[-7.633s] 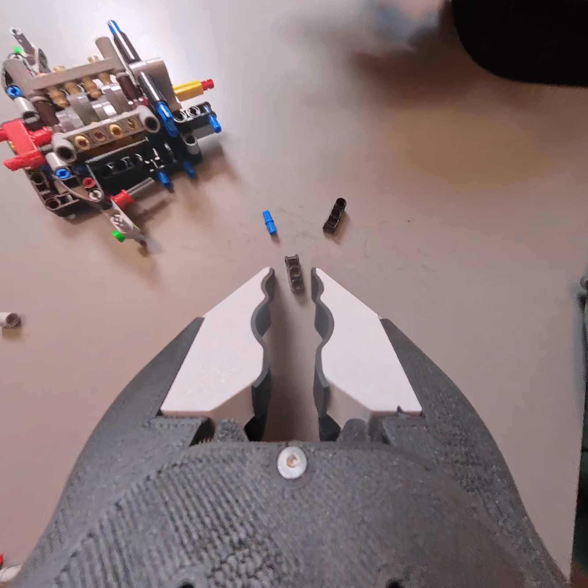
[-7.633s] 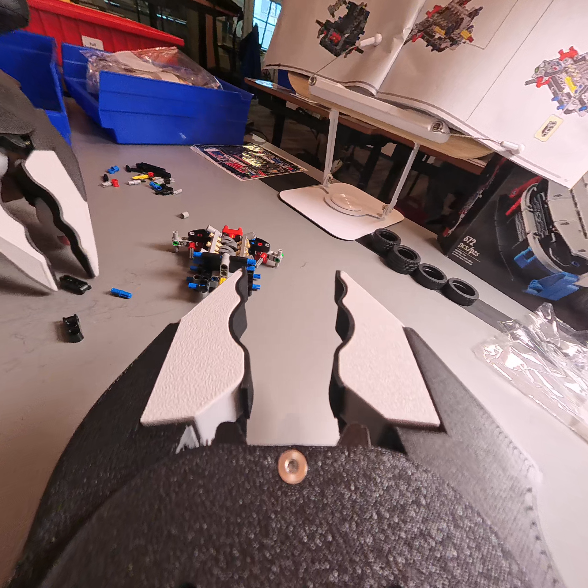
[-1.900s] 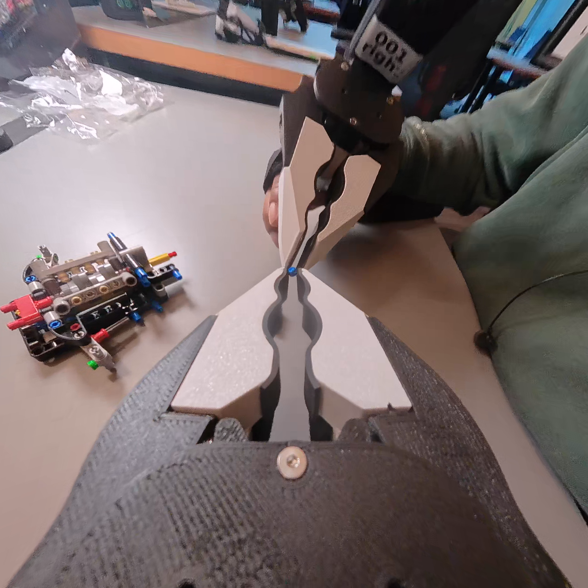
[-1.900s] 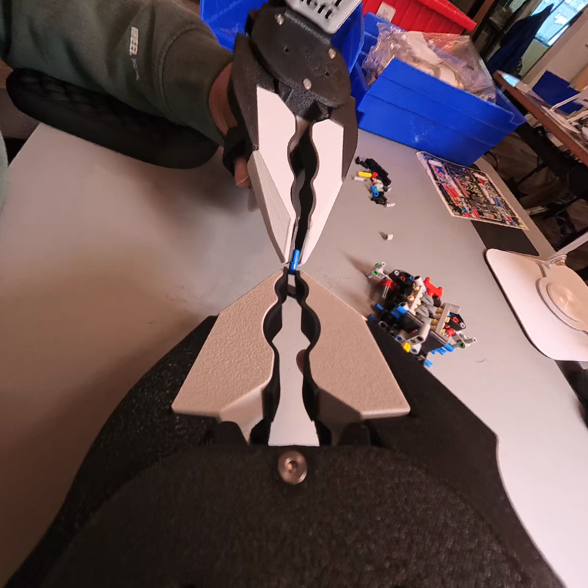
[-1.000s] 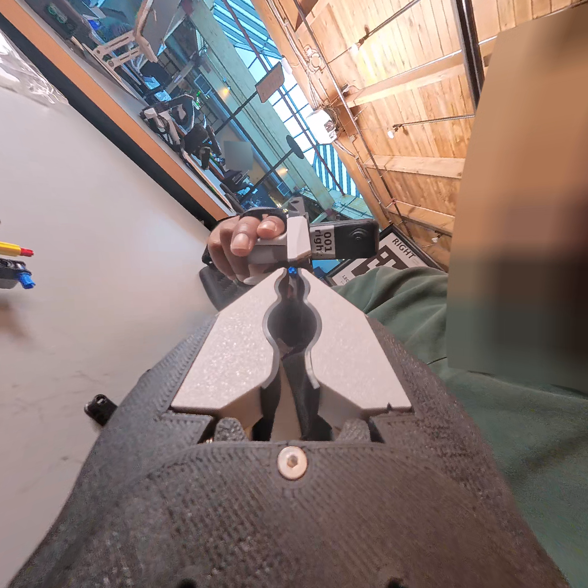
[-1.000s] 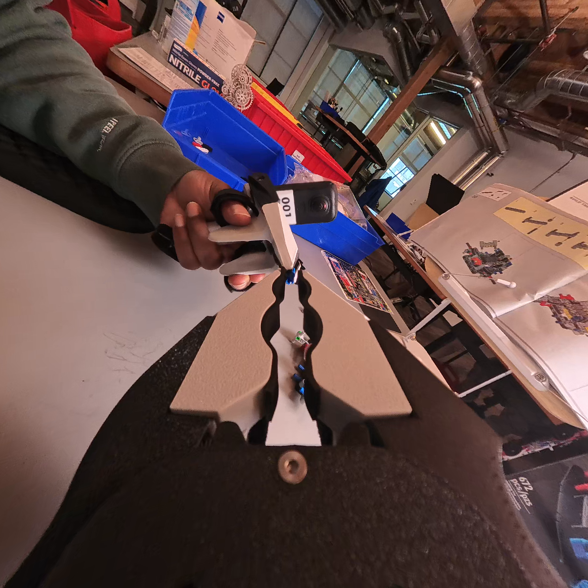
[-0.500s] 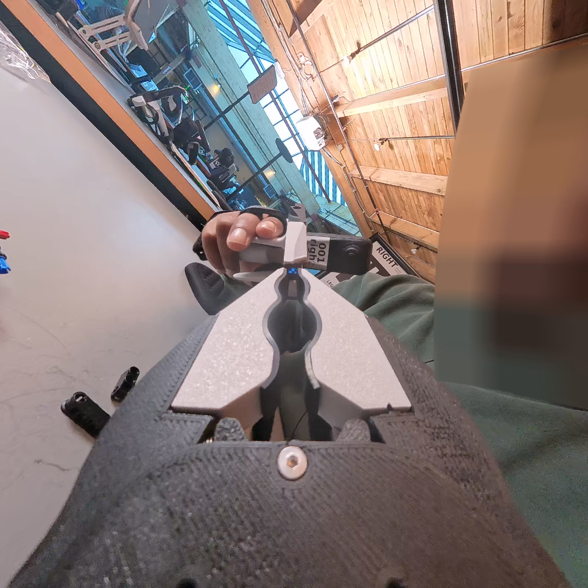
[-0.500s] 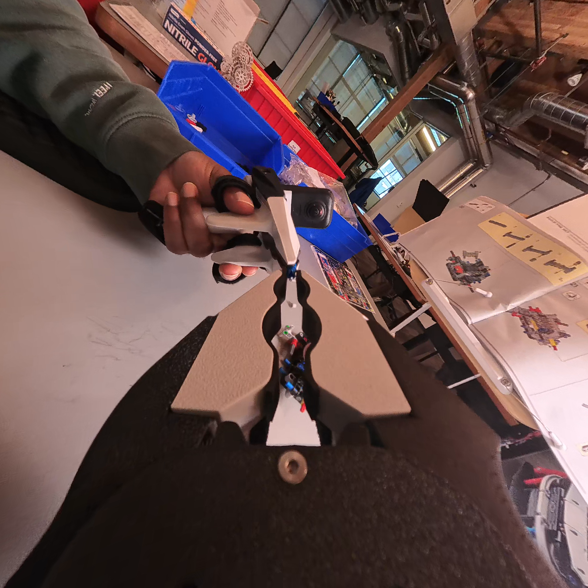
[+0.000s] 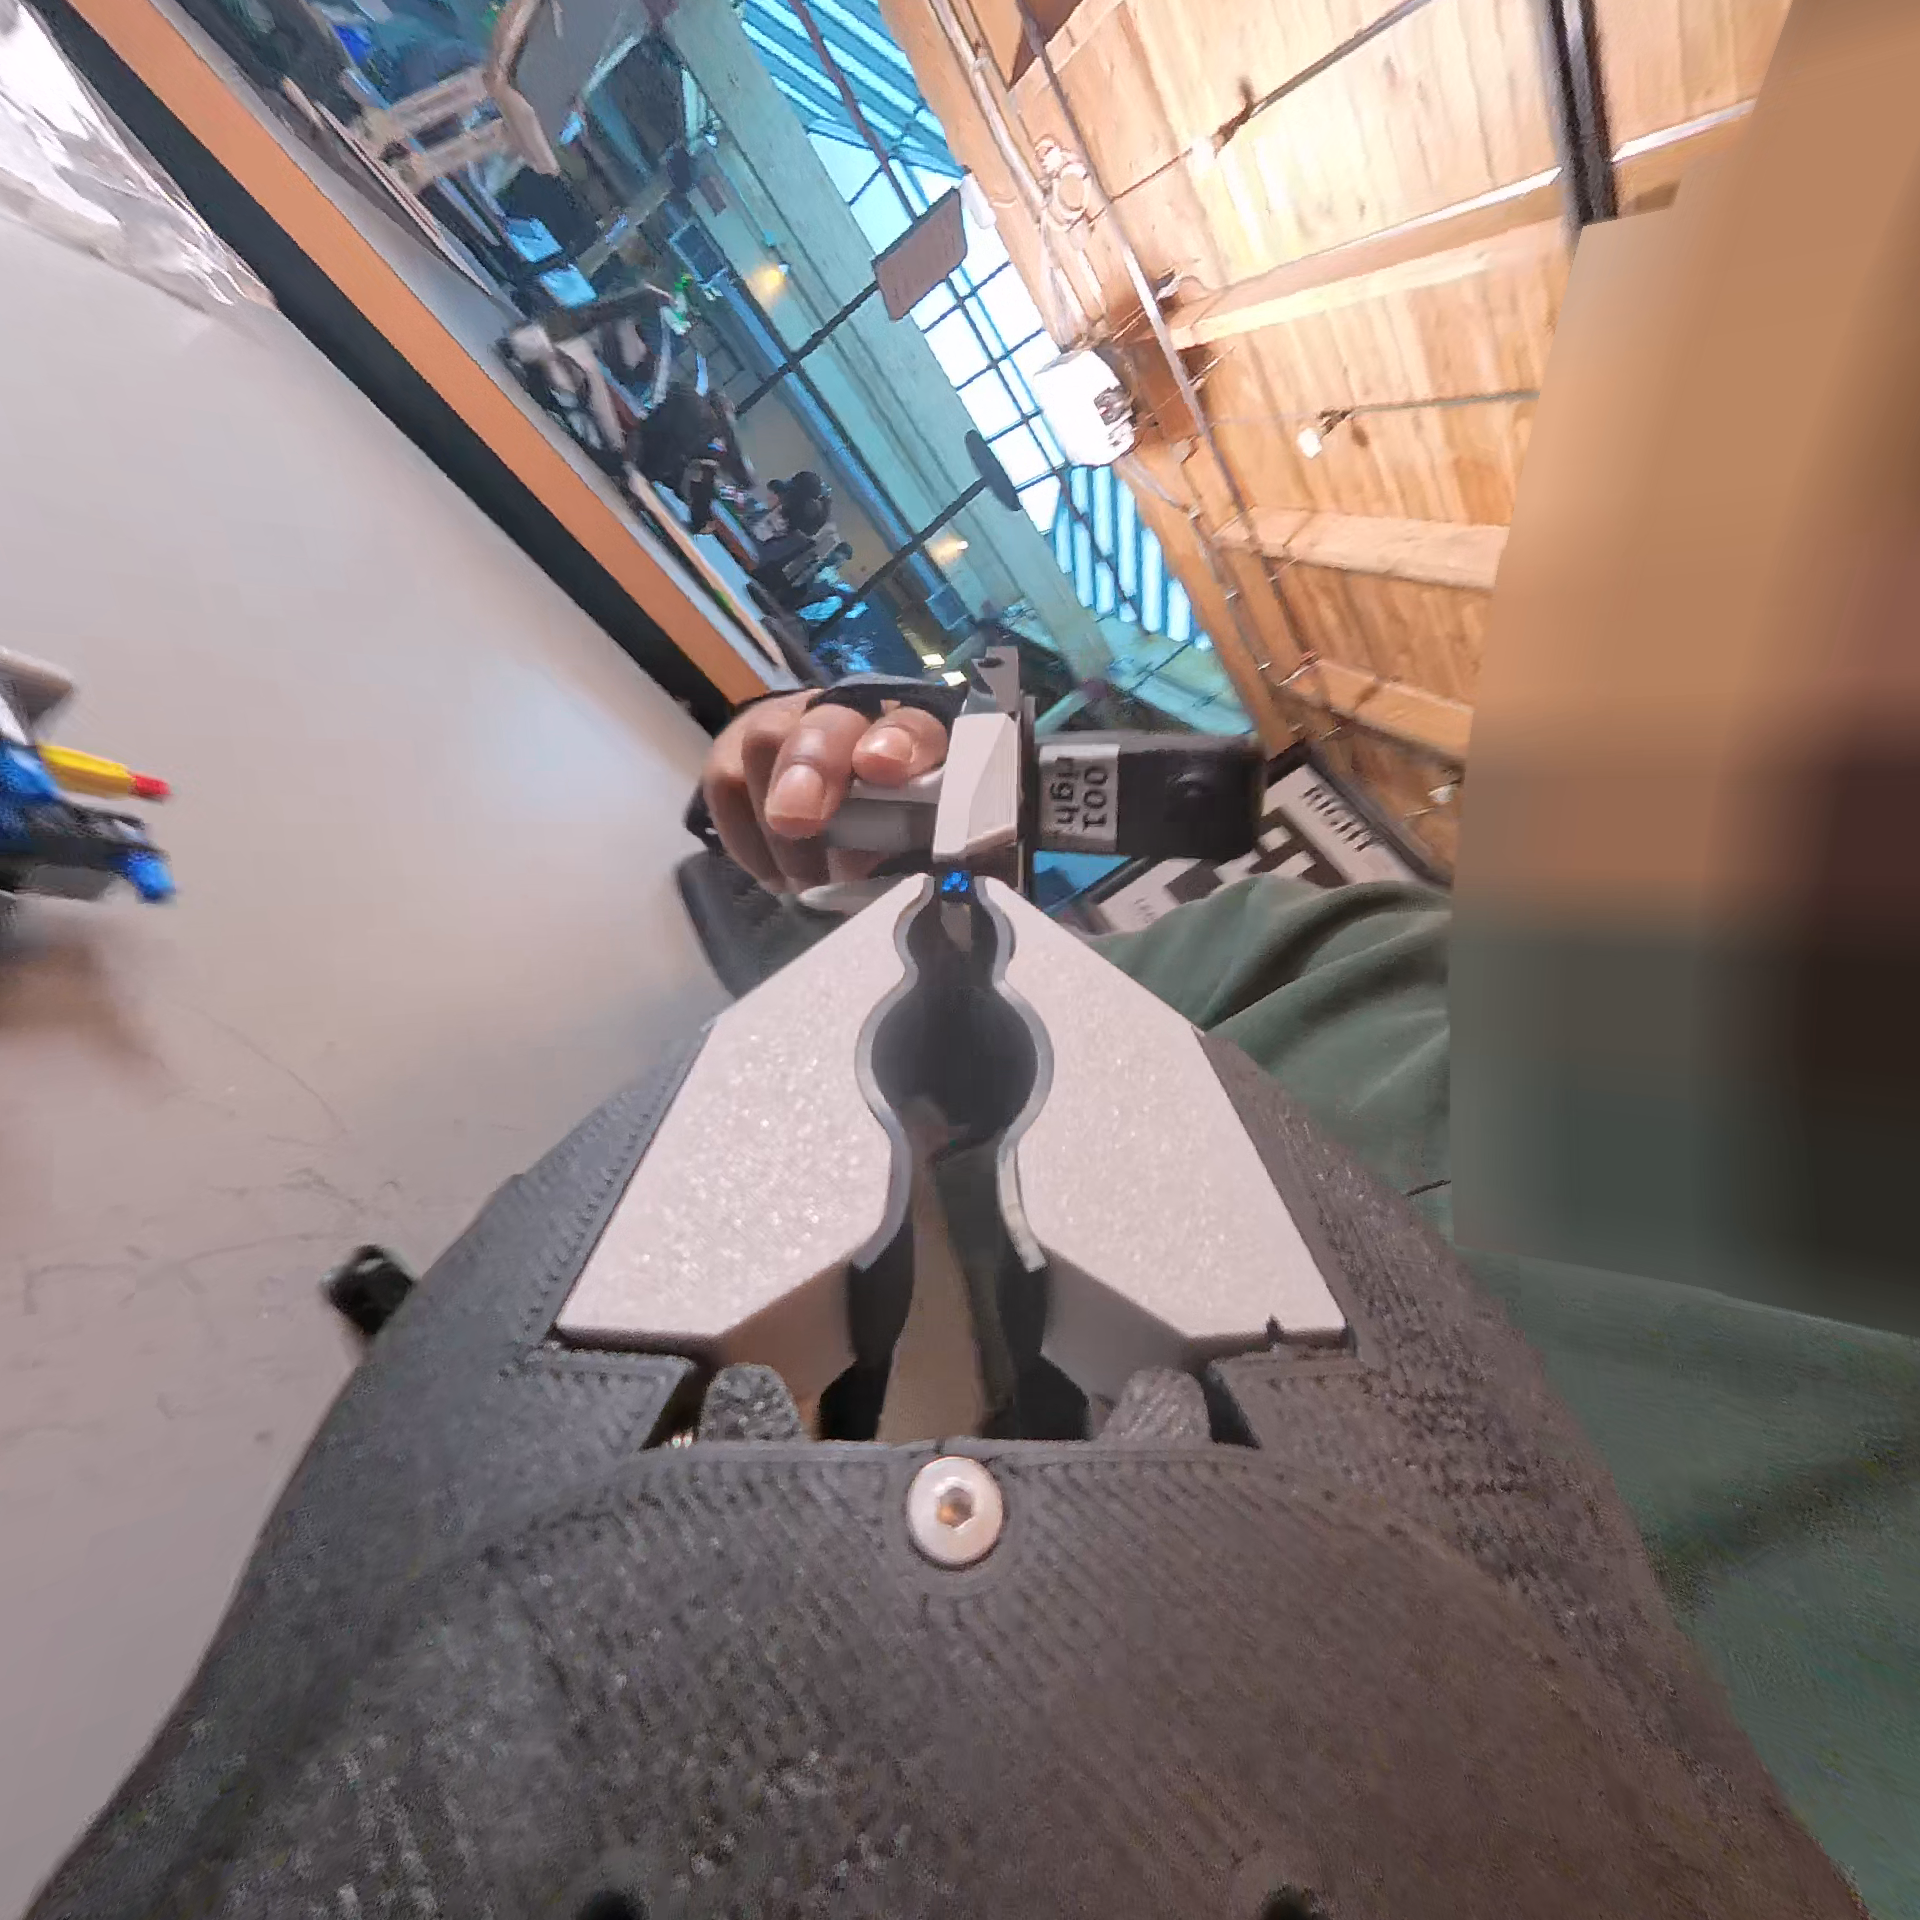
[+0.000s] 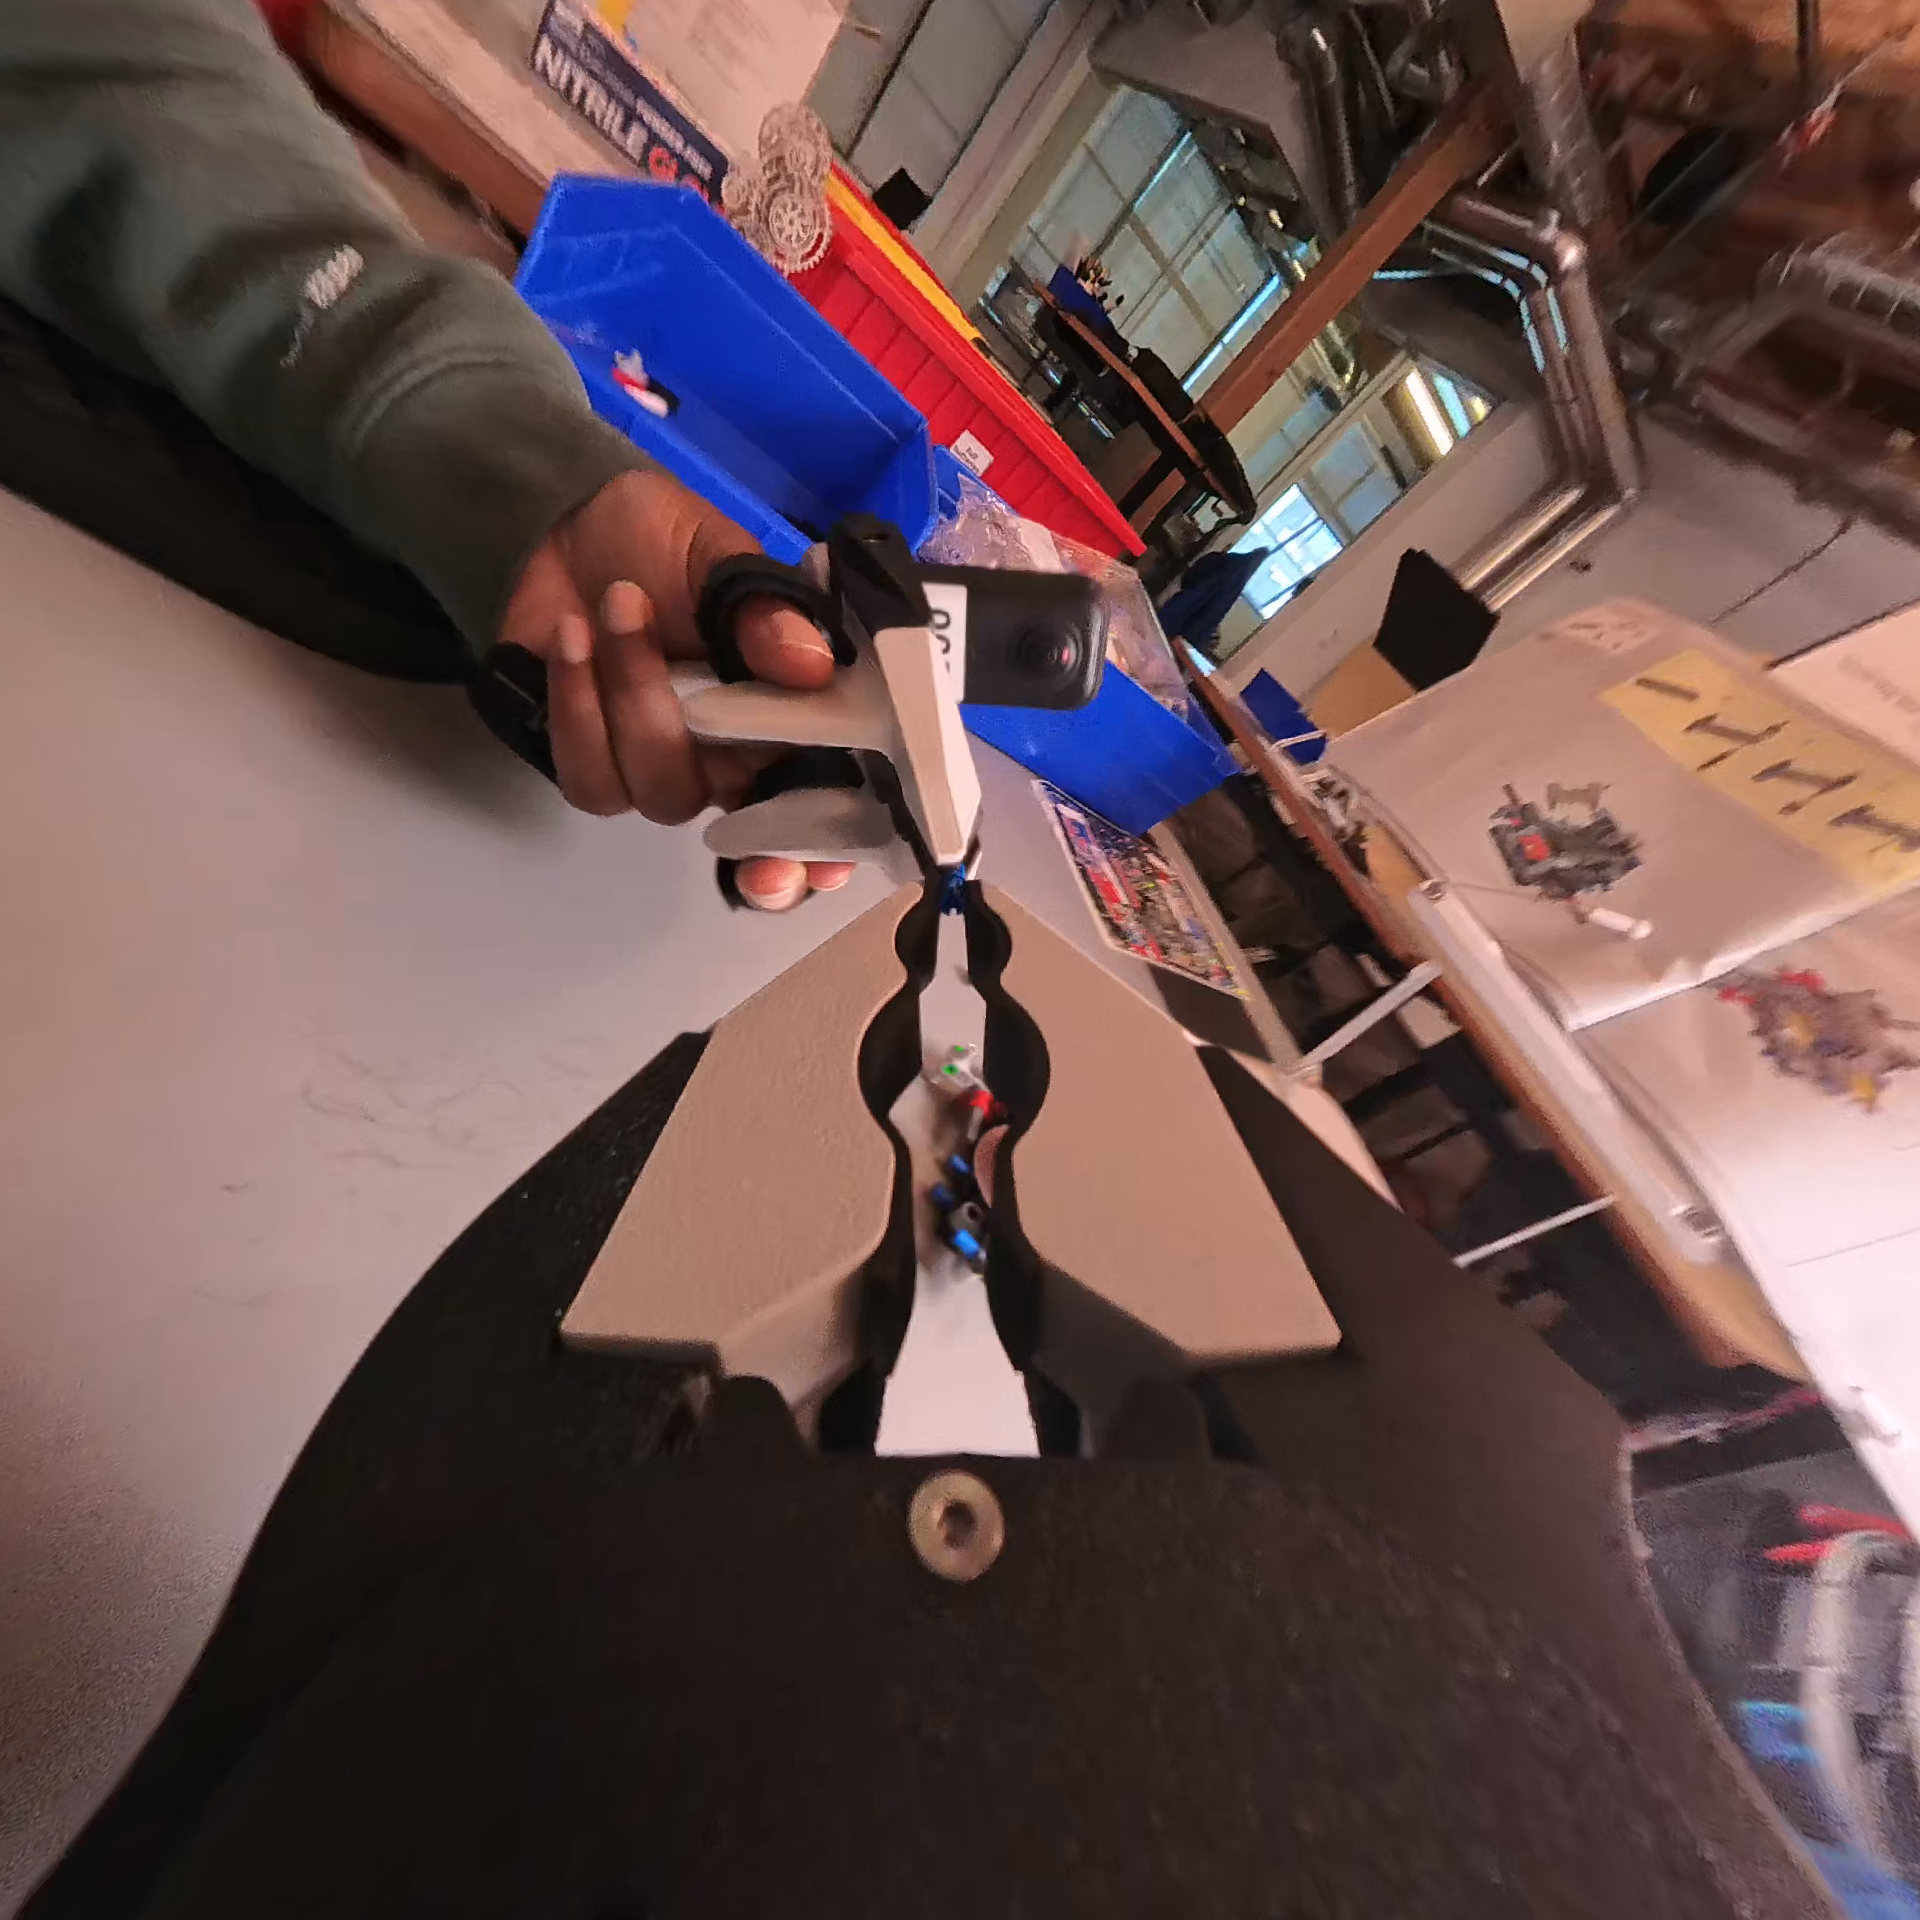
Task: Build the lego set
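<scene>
Between my two closed hand-held gripper tips (image 9: 954,902), raised off the worktop since seconds ago, blue pin (image 9: 954,885) stays pinched; black connector seating looks underway.

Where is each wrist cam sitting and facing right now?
Left wrist view: on the left gripper, facing up off the table at the right gripper, right hand and green sleeve.
Right wrist view: on the right gripper, facing the left gripper, left hand, blue bin.
Shared: the blue pin pinched between both tips.
</scene>
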Available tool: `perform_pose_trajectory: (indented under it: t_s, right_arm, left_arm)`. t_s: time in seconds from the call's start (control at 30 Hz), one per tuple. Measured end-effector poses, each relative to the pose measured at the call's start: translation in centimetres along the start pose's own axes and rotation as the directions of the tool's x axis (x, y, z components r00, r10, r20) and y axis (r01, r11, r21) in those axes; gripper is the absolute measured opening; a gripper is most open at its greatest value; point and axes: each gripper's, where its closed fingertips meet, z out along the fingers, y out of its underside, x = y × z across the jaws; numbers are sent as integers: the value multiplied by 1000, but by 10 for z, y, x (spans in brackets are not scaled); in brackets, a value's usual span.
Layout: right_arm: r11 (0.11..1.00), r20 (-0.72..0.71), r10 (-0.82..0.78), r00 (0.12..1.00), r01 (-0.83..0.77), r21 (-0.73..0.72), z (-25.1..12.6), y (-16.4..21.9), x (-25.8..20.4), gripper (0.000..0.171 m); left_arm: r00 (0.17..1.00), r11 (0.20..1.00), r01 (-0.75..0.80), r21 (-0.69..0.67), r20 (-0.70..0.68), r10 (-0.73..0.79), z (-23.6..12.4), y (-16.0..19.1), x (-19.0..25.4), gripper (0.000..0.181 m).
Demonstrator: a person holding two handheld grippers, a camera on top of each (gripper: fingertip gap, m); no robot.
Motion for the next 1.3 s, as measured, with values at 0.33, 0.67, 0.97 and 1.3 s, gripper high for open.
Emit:
perform_pose_trajectory:
  t_s: [0.33, 0.67, 0.97, 1.3]
  right_arm:
    - [935, 165, 344, 924, -321, -148, -8, 47, -6, 3]
    - [911, 225, 401, 888, -361, -201, -7, 54, -18, 3]
    - [900, 250, 413, 876, -352, -256, -4, 64, -30, 3]
    - [895, 257, 423, 869, -355, -272, -3, 67, -32, 3]
  left_arm:
    - [657, 666, -329, -669, 345, 671, -63, 39, -94, 37]
    - [651, 474, -386, -791, 130, 748, -53, 61, -102, 41]
    - [705, 444, -369, -816, 66, 706, -51, 91, -79, 28]
    - [649, 453, -401, -796, 101, 754, -50, 75, -93, 29]
